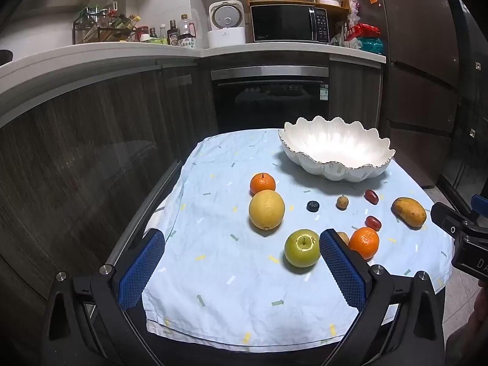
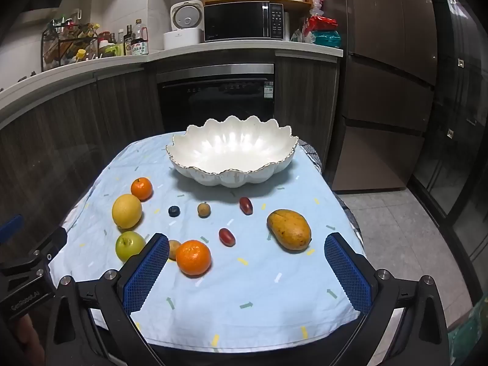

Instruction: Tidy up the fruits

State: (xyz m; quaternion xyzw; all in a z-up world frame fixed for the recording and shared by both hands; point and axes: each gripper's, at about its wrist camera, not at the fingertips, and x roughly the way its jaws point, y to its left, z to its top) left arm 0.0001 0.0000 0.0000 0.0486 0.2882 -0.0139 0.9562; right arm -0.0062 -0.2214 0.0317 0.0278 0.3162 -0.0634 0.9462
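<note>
A white scalloped bowl (image 1: 335, 152) (image 2: 231, 155) stands empty at the far side of a light blue cloth (image 1: 231, 274) (image 2: 253, 286). Fruit lies loose in front of it: a lemon (image 1: 266, 209) (image 2: 127, 211), two oranges (image 1: 262, 183) (image 1: 364, 242) (image 2: 141, 188) (image 2: 193, 257), a green apple (image 1: 302, 247) (image 2: 130, 245), a mango (image 1: 408, 212) (image 2: 289, 229), a blueberry (image 1: 313, 206) (image 2: 174, 211), two red dates (image 2: 245, 205) (image 2: 227, 237) and a small brown fruit (image 2: 204, 209). My left gripper (image 1: 241, 271) is open and empty above the near cloth. My right gripper (image 2: 247, 274) is open and empty too.
Dark cabinets and an oven (image 2: 216, 97) stand behind the table. A counter (image 1: 122, 52) holds bottles, a rice cooker and a microwave (image 1: 289, 23). A tall fridge (image 2: 393, 76) is at the right. Tiled floor (image 2: 396, 231) lies right of the table.
</note>
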